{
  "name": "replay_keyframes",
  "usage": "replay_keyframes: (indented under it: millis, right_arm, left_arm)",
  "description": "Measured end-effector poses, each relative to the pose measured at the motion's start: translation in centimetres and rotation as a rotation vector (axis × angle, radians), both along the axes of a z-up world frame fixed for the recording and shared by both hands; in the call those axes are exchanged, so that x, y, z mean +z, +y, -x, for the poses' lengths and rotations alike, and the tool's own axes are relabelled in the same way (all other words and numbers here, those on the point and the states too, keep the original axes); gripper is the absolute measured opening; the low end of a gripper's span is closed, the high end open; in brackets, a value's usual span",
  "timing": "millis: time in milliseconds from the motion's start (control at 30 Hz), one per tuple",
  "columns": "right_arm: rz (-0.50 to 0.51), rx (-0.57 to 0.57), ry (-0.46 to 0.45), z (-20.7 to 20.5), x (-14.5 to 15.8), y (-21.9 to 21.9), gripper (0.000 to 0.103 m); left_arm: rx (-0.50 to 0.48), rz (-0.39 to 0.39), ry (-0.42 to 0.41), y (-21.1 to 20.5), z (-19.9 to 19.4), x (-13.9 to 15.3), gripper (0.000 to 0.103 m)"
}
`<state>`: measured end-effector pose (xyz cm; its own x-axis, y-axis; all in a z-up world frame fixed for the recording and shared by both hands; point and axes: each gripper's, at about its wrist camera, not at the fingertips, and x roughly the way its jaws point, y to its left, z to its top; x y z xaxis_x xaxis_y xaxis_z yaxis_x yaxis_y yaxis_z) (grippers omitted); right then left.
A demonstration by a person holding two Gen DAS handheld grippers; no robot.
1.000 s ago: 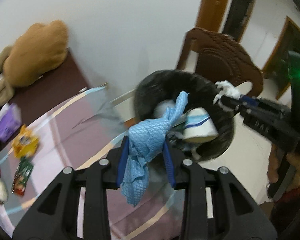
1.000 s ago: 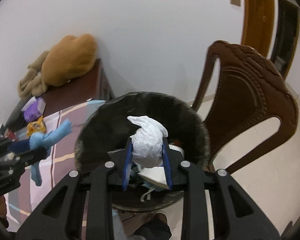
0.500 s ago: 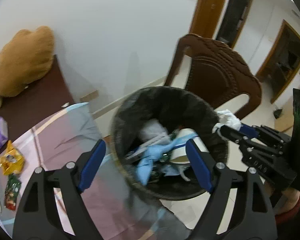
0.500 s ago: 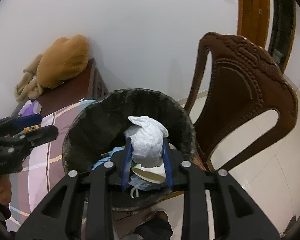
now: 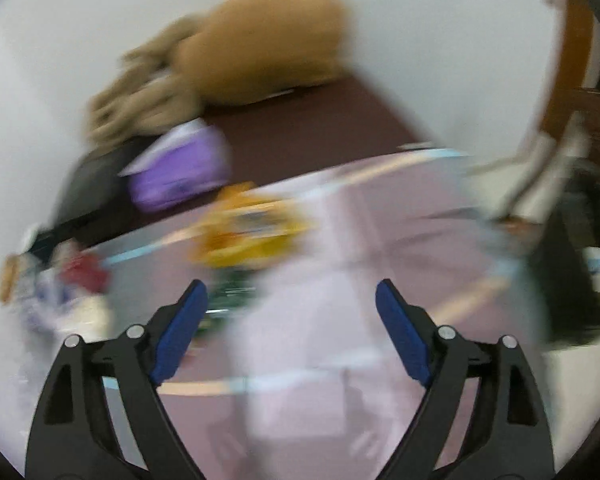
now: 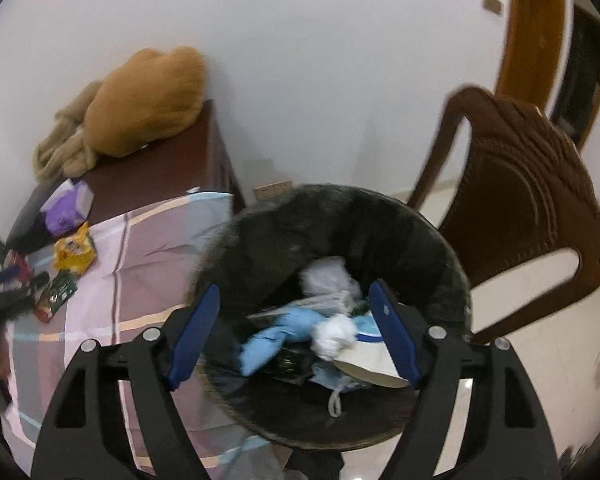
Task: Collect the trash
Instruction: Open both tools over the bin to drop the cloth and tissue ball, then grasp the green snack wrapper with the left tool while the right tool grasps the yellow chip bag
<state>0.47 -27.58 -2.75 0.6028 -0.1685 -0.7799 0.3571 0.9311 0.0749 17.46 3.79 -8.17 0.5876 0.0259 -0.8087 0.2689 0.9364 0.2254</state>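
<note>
a: what's the right gripper (image 6: pixel 294 334) doing?
b: its jaws have just been opening and stand wide, nothing pressed between the blue pads. it hangs over the black-lined trash bin (image 6: pixel 452 264).
a: and the white wad?
b: the crumpled white wad (image 6: pixel 334 334) lies loose in the bin, between and just past the fingertips, beside a blue cloth (image 6: pixel 276 336) and a paper cup (image 6: pixel 374 362).
a: the left gripper (image 5: pixel 292 306)?
b: also released; its jaws have just been opening and nothing sits between them. the view is badly blurred. it points at the pink striped tablecloth (image 5: pixel 340 320).
a: any trash out there?
b: a yellow snack wrapper (image 5: pixel 248 236) just ahead of its left fingertip, a green wrapper (image 5: pixel 230 292) close by that tip, and something red (image 5: pixel 84 274) further left. a purple tissue pack (image 5: pixel 180 170) and a tan plush toy (image 5: pixel 260 46) lie beyond.
a: and right of the bin?
b: a brown chair (image 6: pixel 536 184).
</note>
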Motion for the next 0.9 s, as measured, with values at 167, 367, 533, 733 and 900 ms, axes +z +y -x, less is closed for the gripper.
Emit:
replay_keyframes:
  millis: [167,367,533,733,900]
  right_arm:
    - [-0.012,0.124,0.003,-3.6,0.6,5.5,0.078]
    - [-0.083,0.355,-0.002,-12.3,-1.5,15.2,0.078]
    - [-0.101,0.472,0.043,-21.2,-5.4,23.0,0.078]
    - [-0.161,0.571,0.125,-29.1,-10.1,28.9,0.078]
    - [-0.122,0.618,0.219,-30.8,-13.3,30.9,0.078]
  left_arm:
    - [0.137,-0.002,0.177,9.6,-5.6,-5.5,0.088]
    - [0.105,0.136,0.284,12.7,-5.9,-8.6,0.038]
    - [0.116,0.209,0.296,14.3,-3.5,-8.7,0.018]
    - [0.139,0.302,0.302,16.4,2.5,-7.5,0.018]
    - [0.2,0.362,0.319,19.0,6.0,-7.6,0.018]
